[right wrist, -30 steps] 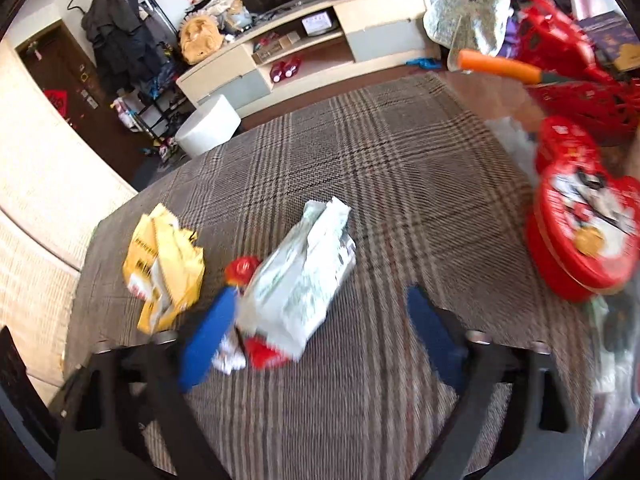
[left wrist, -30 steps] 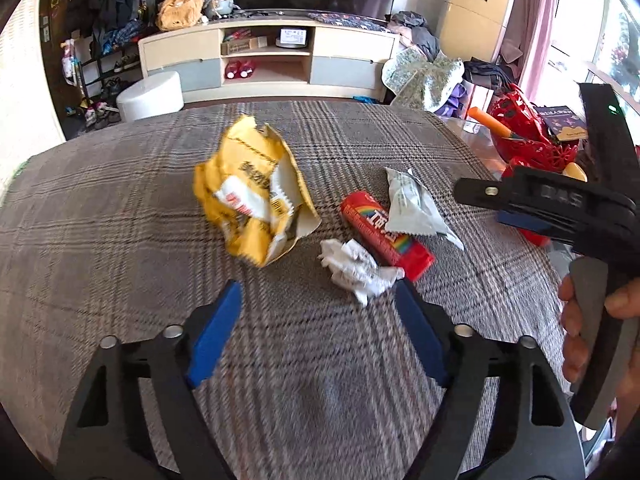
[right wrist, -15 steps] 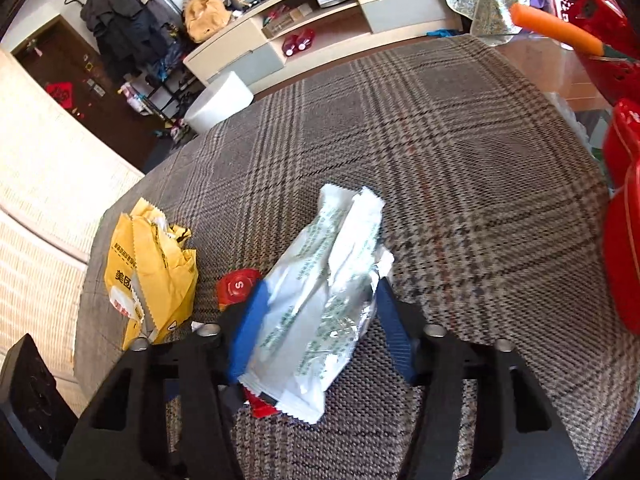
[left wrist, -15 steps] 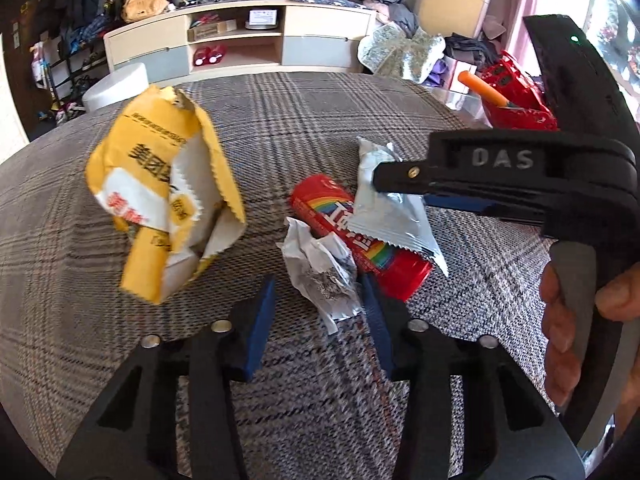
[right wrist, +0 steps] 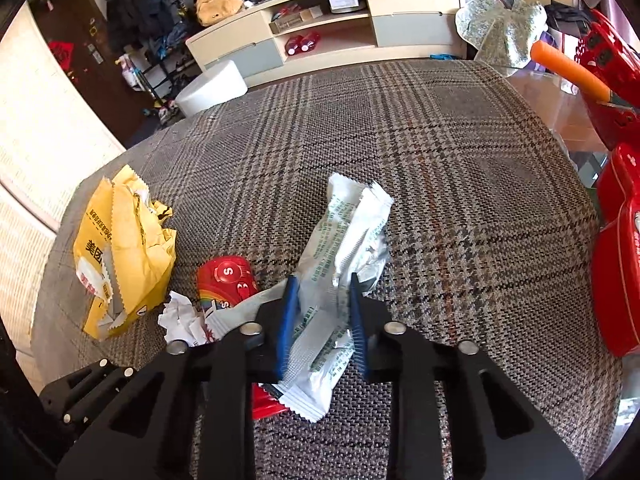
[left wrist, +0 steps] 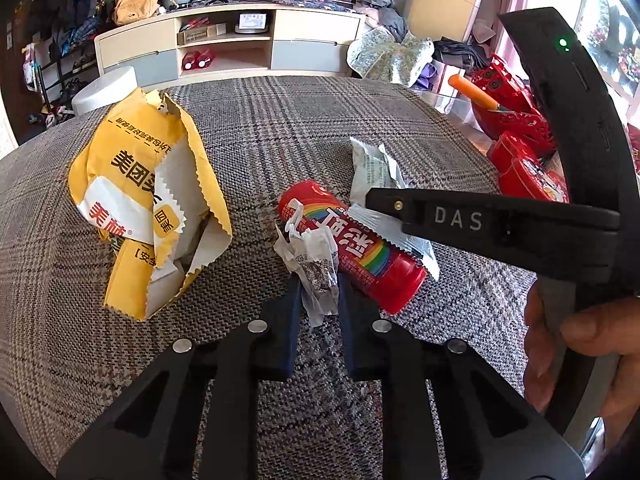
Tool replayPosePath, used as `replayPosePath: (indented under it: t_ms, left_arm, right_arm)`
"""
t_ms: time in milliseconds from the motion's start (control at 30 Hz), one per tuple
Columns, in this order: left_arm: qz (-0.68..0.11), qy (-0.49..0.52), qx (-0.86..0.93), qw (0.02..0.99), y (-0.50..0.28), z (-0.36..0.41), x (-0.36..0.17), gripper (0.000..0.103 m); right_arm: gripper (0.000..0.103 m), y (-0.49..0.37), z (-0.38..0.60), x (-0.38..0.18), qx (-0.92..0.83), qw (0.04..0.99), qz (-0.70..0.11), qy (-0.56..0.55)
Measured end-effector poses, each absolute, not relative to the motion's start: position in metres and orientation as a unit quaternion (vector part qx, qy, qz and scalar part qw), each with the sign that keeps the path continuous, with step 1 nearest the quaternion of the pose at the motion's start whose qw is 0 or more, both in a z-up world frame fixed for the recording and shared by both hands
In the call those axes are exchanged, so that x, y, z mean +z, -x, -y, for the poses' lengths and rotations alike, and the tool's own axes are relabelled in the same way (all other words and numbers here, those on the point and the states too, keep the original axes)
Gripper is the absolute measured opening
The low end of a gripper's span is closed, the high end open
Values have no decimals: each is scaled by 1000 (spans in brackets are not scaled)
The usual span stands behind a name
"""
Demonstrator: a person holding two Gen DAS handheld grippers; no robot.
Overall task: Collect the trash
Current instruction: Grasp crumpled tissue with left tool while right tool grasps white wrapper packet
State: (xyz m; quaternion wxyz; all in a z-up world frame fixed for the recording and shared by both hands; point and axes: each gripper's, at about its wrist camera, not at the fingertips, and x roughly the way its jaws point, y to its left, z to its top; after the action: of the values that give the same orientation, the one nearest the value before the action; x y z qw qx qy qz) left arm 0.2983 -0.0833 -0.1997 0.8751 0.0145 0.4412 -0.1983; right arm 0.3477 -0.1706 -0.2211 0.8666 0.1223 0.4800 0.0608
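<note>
A plaid-covered table (left wrist: 280,128) holds the trash. A crumpled white paper (left wrist: 316,264) lies against a red candy tube (left wrist: 360,252), and my left gripper (left wrist: 319,300) is shut on the paper, blue pads pressing both its sides. A torn yellow paper bag (left wrist: 148,208) lies to the left. A white foil wrapper (right wrist: 344,240) lies partly over the red tube (right wrist: 224,276). My right gripper (right wrist: 322,308) straddles the wrapper, jaws closing, pads pinching its crumpled middle. One right-gripper finger (left wrist: 400,204) crosses the left wrist view over the wrapper (left wrist: 372,168).
A red heart-shaped tin (right wrist: 616,280) and a red basket (left wrist: 516,108) with an orange handle stand past the table's right edge. A person's hand (left wrist: 592,344) grips the right tool. A white stool (right wrist: 212,88) and a TV cabinet (right wrist: 320,24) stand beyond.
Both grippers came down and forward onto the trash and closed: the left around the crumpled paper, the right around the white wrapper. The trash items themselves stayed in place.
</note>
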Motion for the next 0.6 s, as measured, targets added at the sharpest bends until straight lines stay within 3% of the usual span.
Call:
replayPosePath:
  t_ms: [300,600]
  left_arm:
    - [-443,-16,-202,873,-275,72,-190,12]
    - [-452,-1,-198,870,-192,53,-174,12]
  right_arm:
    - [19,-308,187,-208,58,871,-476,-105]
    - [15,-209,175,-186,82,875,-469,-91]
